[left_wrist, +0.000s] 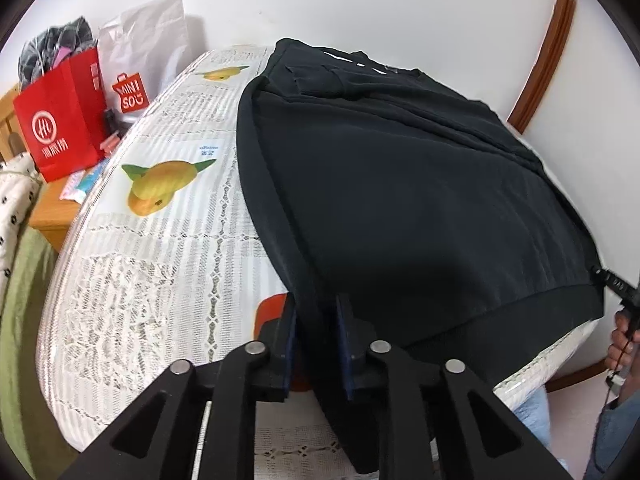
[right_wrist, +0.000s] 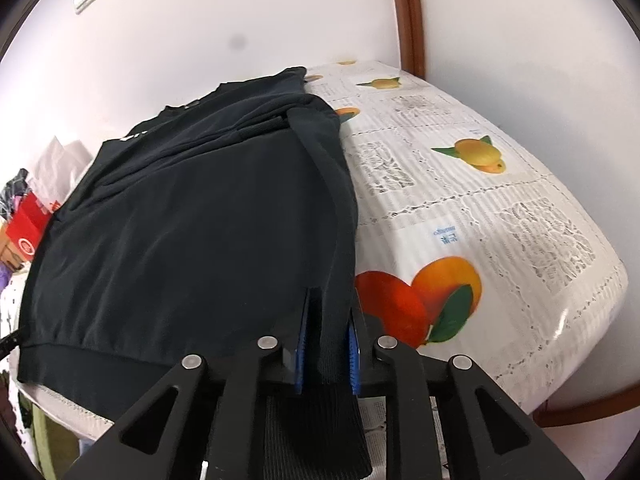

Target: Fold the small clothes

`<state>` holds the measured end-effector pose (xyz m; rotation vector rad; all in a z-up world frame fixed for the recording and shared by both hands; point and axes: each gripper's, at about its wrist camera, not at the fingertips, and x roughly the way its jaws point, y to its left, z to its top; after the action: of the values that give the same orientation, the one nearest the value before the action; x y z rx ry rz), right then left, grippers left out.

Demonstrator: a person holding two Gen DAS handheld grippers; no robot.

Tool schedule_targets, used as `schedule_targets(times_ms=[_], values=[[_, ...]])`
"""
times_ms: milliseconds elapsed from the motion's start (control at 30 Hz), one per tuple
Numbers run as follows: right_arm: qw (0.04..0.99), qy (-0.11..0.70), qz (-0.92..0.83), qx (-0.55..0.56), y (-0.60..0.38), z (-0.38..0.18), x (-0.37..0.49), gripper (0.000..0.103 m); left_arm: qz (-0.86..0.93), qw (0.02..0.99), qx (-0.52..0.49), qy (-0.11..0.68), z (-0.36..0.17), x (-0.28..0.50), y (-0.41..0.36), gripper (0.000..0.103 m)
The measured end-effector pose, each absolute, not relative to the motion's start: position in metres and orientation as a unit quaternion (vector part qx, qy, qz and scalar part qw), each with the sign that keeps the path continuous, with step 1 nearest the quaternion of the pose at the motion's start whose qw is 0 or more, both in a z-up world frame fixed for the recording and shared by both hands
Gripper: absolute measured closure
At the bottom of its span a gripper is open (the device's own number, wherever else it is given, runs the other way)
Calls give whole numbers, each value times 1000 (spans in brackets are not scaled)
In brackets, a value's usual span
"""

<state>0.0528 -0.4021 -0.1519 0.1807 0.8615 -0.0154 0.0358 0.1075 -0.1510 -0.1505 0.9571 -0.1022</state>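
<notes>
A black sweatshirt (left_wrist: 400, 184) lies spread on a table covered with a white fruit-print cloth (left_wrist: 160, 240); it also shows in the right wrist view (right_wrist: 192, 216). My left gripper (left_wrist: 316, 320) is shut on the sweatshirt's near left hem corner. My right gripper (right_wrist: 330, 320) is shut on the near right hem corner, with the ribbed hem hanging down between its fingers. The right gripper's tip (left_wrist: 616, 284) shows at the garment's far corner in the left wrist view. Sleeves are folded across the garment's far part.
Red shopping bags (left_wrist: 64, 128) and a white bag (left_wrist: 144, 52) stand on a wooden stand at the left beyond the table. A white wall and brown trim (left_wrist: 544, 56) back the table. The tablecloth (right_wrist: 480, 208) lies bare to the right of the sweatshirt.
</notes>
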Motion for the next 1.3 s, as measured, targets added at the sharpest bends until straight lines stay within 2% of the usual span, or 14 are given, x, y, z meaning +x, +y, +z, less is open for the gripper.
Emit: schedule_targets(times_ms=[100, 267, 300, 333, 367, 433, 633, 800, 1300], values=[[900, 423, 3, 100, -404, -154, 58, 80, -61, 882, -80, 460, -151, 38, 105, 71], [897, 426, 28, 111, -402, -156, 68, 78, -43, 887, -55, 456, -151, 48, 92, 70], [896, 427, 32, 114, -401, -156, 71, 78, -39, 886, -52, 459, -151, 50, 91, 76], [895, 428, 36, 117, -400, -156, 72, 85, -32, 885, -47, 463, -150, 53, 90, 94], [894, 431, 43, 118, -399, -156, 75, 94, -29, 883, -46, 466, -150, 55, 91, 96], [897, 426, 50, 112, -398, -151, 76, 98, -45, 883, -63, 462, -139, 56, 97, 96], [926, 340, 80, 140, -413, -101, 55, 98, -81, 910, -94, 396, -87, 42, 119, 96], [937, 307, 90, 141, -408, -76, 59, 99, -81, 916, -119, 375, -67, 56, 131, 96], [951, 260, 88, 141, -387, -17, 168, 99, -35, 938, -112, 326, -31, 174, 134, 96]])
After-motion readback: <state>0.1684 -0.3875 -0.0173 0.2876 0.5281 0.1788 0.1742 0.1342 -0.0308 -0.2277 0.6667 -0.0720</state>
